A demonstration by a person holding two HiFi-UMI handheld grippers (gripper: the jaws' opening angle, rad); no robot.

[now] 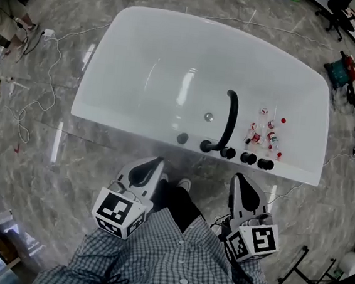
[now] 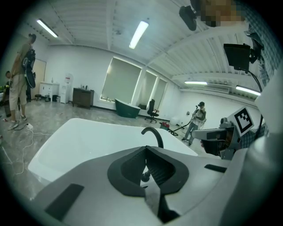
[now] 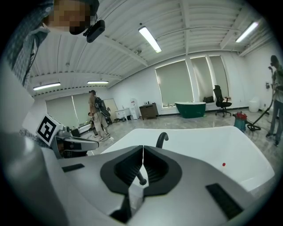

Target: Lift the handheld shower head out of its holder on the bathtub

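A white bathtub (image 1: 142,59) lies in front of me on the grey floor. On its near rim stands a black arched spout (image 1: 231,118), with a row of black fittings (image 1: 248,157) beside its base; which of them is the shower head I cannot tell. My left gripper (image 1: 152,165) and right gripper (image 1: 240,179) hover short of the rim, both shut and empty, touching nothing. In the left gripper view the shut left gripper (image 2: 147,149) points at the spout (image 2: 153,134). In the right gripper view the shut right gripper (image 3: 143,148) points at the spout (image 3: 161,139), with a slim black stick (image 3: 140,177) below it.
Several small red-capped bottles (image 1: 264,135) lie in the tub's right end, near a drain (image 1: 208,116). White cables (image 1: 41,92) trail over the floor at left. People stand (image 3: 96,112) around the room, with a green tub (image 3: 190,109) and office chairs at the far wall.
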